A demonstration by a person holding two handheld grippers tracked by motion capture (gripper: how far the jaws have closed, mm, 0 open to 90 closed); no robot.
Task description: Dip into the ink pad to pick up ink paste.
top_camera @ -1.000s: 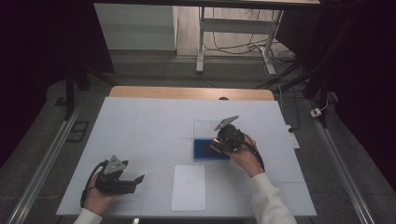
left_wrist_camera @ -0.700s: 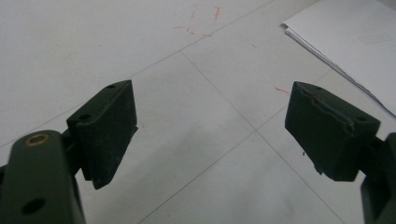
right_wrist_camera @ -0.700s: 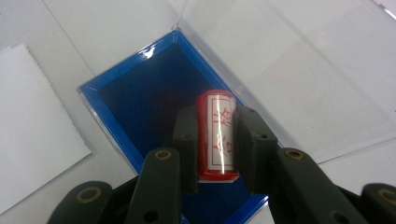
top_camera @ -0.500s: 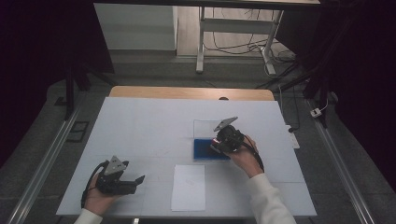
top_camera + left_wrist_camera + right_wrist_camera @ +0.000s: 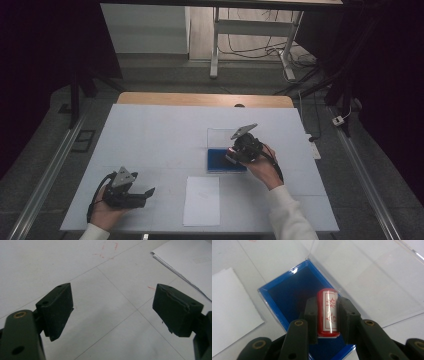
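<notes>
Red and cylindrical, the stamp (image 5: 327, 312) sits clamped between the two black jaws of the right gripper (image 5: 327, 317), lying along them with its far end pointing away from the camera. A white label runs the length of its side, printed with red characters inside a thin red border, and the glossy casing catches a streak of light. Directly below and beyond the jaws lies a blue ink pad tray (image 5: 287, 297) with a dark blue bed and a brighter blue rim. Past the tray, its clear plastic lid (image 5: 367, 272) is folded open flat on the white table (image 5: 257, 255). To the left of the jaws, a white sheet of paper (image 5: 229, 312) rests on the table.

From the high view, the right gripper (image 5: 240, 150) hovers over the tray (image 5: 220, 161). The left gripper (image 5: 132, 192) rests well apart near the table's front edge, its jaws spread wide with nothing between them.
</notes>
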